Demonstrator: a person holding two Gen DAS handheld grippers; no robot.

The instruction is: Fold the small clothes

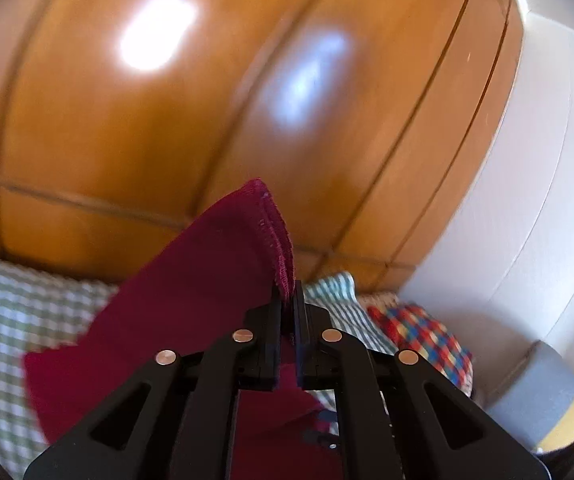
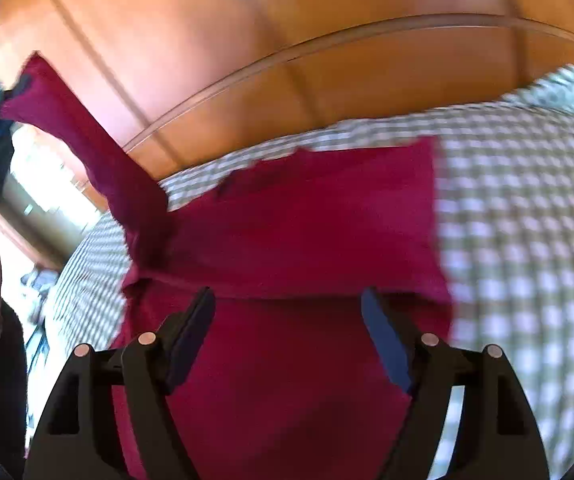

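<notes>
1. The left gripper pinches the stitched hem of a dark red garment; its jaws are pressed together on the fabric, which hangs down from them to the left.
2. The right gripper has its fingers spread wide, and nothing is pinched between them. It is above the flat part of the dark red garment.
3. This garment lies on a green-and-white checked cloth, and one long part of it is lifted up to the left of the flat part.
4. Behind the checked cloth there is a wooden panelled wall.
5. A multicoloured checked cloth lies to the right of the garment.
</notes>
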